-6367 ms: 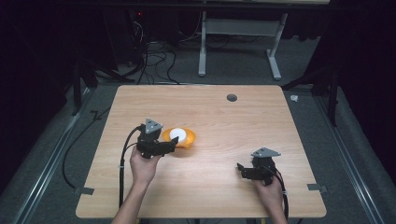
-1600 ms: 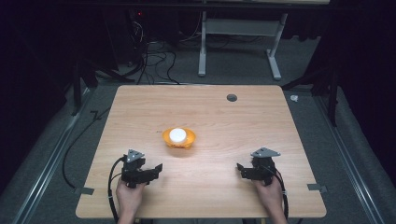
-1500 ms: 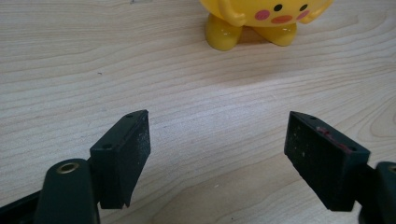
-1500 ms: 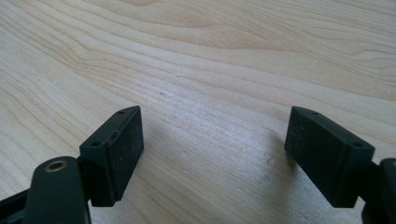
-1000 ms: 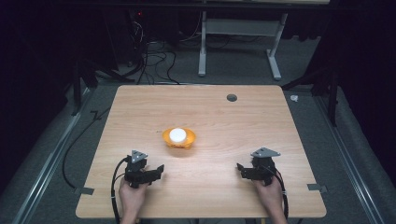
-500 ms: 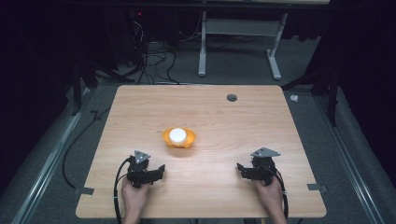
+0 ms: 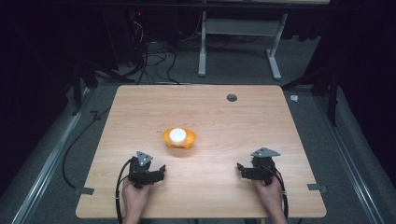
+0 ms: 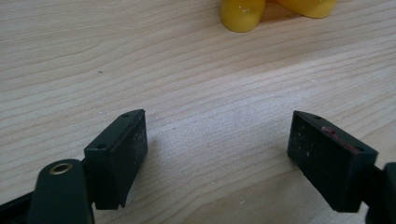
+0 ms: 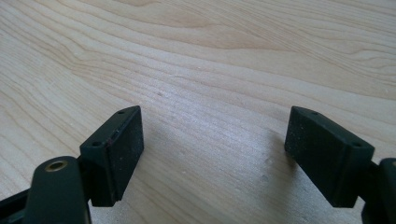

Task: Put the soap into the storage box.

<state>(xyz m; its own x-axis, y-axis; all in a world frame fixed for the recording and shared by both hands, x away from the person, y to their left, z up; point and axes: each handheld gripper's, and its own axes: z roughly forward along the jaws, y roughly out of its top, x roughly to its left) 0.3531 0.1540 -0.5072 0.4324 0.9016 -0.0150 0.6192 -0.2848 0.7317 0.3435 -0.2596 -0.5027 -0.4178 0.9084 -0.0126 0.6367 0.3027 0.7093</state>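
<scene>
An orange bowl (image 7: 179, 138) with a white round object (image 7: 177, 135) inside sits at the middle of the wooden table (image 7: 210, 116). My left gripper (image 7: 159, 171) rests near the front left of the table, open, with bare wood between its jaws; its own view has the gripper (image 8: 219, 149) facing the yellow-orange bowl's edge (image 8: 243, 14) at the top. My right gripper (image 7: 241, 169) lies near the front right, and in its own view the right gripper (image 9: 215, 149) is open over bare wood.
A round dark hole (image 7: 231, 97) sits near the table's far right. Tape tabs (image 7: 84, 190) mark the front corners. A cable (image 7: 74, 149) trails off the left edge. Behind the table stands a grey desk frame (image 7: 238, 42) with more cables on the floor.
My left gripper has let go of the bowl and drawn back to the front left of the table, then edged slightly right. The right gripper has stayed put.
</scene>
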